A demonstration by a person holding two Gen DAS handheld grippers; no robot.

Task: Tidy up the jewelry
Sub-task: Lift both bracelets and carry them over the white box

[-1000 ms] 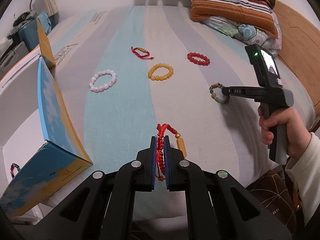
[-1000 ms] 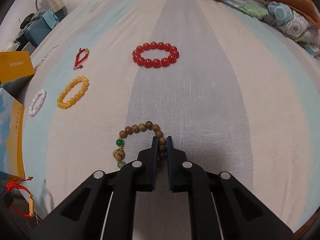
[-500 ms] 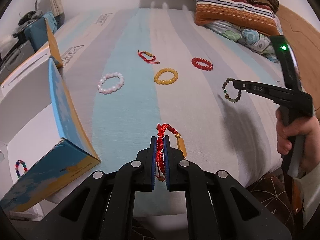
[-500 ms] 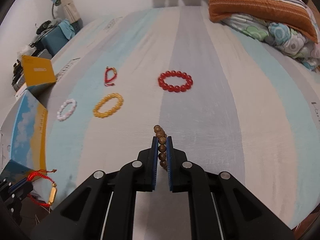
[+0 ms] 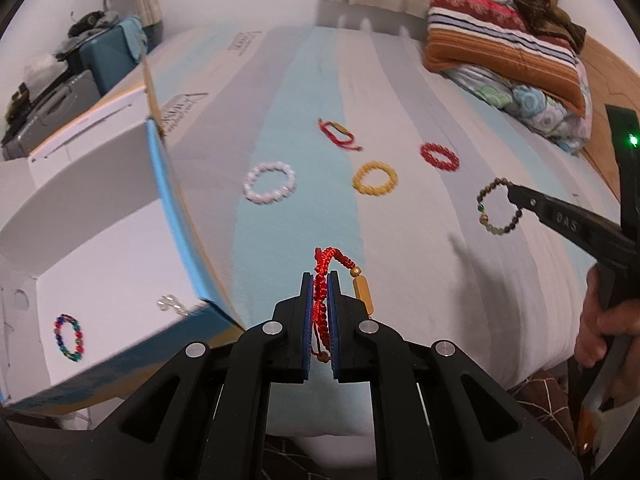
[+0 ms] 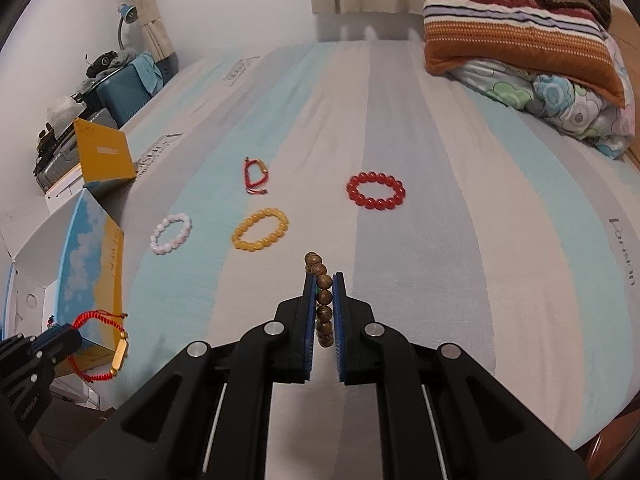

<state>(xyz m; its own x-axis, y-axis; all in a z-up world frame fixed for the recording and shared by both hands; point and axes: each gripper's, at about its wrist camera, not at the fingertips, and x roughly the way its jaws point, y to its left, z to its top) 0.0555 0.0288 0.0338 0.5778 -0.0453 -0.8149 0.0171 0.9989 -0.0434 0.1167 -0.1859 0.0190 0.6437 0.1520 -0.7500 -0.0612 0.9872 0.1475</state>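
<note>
Red cord bracelet (image 5: 322, 280), wooden bead bracelet (image 6: 323, 304), apparently aloft

Wooden bracelet (image 6: 323, 308) lifted off bed (image 6: 460, 240) — both grippers raised.

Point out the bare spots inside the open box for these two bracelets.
Box floor is mostly bare: free between multicolored bracelet and the rear wall. Crowded only at the near edge, by that bracelet and clear beads.
</note>
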